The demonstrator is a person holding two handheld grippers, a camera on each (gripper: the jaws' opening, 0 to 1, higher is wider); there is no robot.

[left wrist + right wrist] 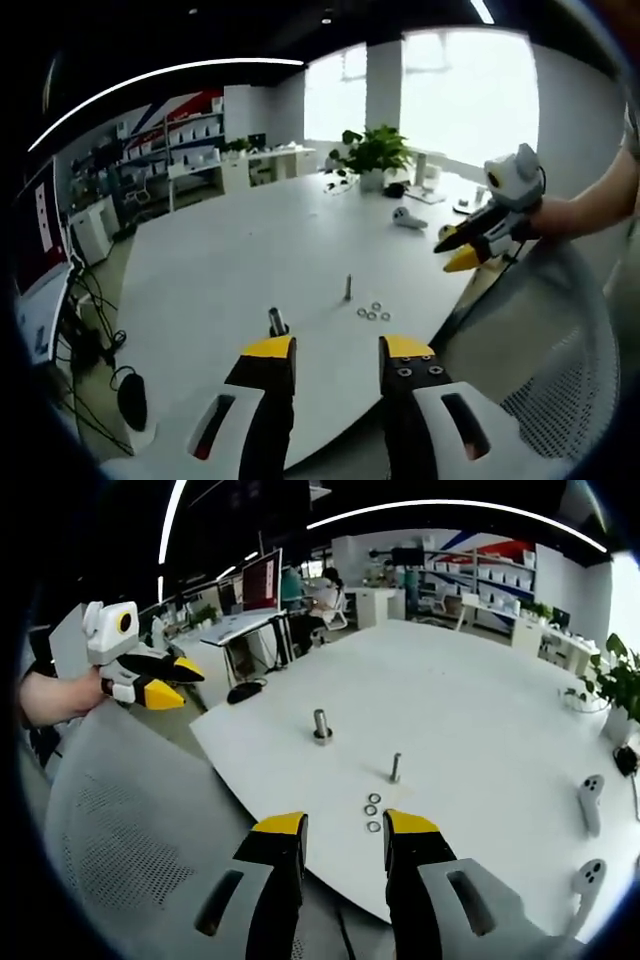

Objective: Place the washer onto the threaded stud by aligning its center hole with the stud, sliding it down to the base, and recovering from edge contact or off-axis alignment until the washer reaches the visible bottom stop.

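My left gripper (337, 352) and right gripper (345, 825) agape, empty; washers (372, 811) lie beside threaded stud (396, 767) on white table (480, 710).

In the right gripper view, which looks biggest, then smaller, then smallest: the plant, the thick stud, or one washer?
1. Potted plant, biggest, though partly cut off.
2. Thick stud.
3. One washer, smallest.

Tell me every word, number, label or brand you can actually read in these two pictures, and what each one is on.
None can be read.
The red screen on a far desk shows pale marks, too blurred to read.
The red-and-white panel by the table's edge bears marks too small to read.
The red and blue wall graphic is only stripes, no letters.
The grippers, left gripper and right gripper, the washers and the stud carry no legible marking.
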